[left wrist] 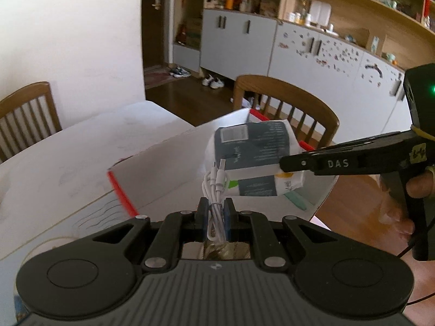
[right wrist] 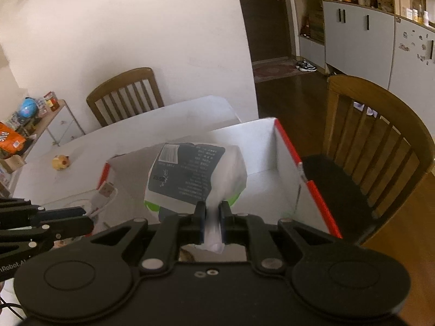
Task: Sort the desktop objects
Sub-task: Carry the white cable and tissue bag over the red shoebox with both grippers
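My left gripper [left wrist: 216, 207] is shut on a coiled white USB cable [left wrist: 214, 187] and holds it above the near wall of a white box with red edges [left wrist: 163, 160]. My right gripper [right wrist: 212, 212] is shut on the plastic wrap of a dark-and-white tissue pack [right wrist: 190, 171] and holds it over the open box [right wrist: 272, 146]. In the left wrist view the pack [left wrist: 252, 146] hangs just past the cable, with the right gripper [left wrist: 285, 165] reaching in from the right. The left gripper [right wrist: 87, 218] shows at the left edge of the right wrist view.
The box sits on a white table [left wrist: 81, 146]. A small yellow toy [right wrist: 61, 162] lies on the table at far left. Wooden chairs stand behind [right wrist: 127, 92] and to the right [right wrist: 380, 135]. A mint-green item [left wrist: 296, 201] lies inside the box.
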{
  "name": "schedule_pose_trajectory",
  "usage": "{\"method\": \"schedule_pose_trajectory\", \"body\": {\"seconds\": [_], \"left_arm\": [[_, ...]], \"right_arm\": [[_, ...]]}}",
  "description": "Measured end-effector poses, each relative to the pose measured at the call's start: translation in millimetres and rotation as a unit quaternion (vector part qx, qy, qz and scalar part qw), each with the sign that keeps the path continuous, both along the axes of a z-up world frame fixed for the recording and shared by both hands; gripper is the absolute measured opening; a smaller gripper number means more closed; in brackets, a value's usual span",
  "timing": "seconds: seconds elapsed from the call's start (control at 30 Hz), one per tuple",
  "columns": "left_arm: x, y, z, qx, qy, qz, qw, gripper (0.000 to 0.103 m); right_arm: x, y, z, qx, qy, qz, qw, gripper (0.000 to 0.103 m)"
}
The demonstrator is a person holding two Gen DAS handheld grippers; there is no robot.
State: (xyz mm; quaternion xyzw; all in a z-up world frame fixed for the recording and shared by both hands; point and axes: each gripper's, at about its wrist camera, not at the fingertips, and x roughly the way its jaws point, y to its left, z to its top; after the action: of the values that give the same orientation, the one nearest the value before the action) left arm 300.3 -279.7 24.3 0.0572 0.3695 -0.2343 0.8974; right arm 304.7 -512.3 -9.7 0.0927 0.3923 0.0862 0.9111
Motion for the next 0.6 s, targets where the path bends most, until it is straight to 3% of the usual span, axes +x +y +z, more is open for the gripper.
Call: {"method": "schedule_pose_trajectory", "body": {"seconds": [0.43, 0.47, 0.6], "left_arm": [[48, -58, -24, 0.060, 0.056, -0.054, 0.9952, 0.011], [49, -60, -26, 0.063, 0.060, -0.038, 0.9955, 0.010], [55, -69, -35, 0.081, 0.068, -0.048, 0.9932, 0.011]], "right_arm": [[19, -8, -32, -0.025, 0.032, 0.005, 0.999, 0.009], [20, -8, -34, -0.026, 0.034, 0.006, 0.999, 0.009], [26, -10, -41, -0.030, 0.040, 0.006, 0.999, 0.009]]}}
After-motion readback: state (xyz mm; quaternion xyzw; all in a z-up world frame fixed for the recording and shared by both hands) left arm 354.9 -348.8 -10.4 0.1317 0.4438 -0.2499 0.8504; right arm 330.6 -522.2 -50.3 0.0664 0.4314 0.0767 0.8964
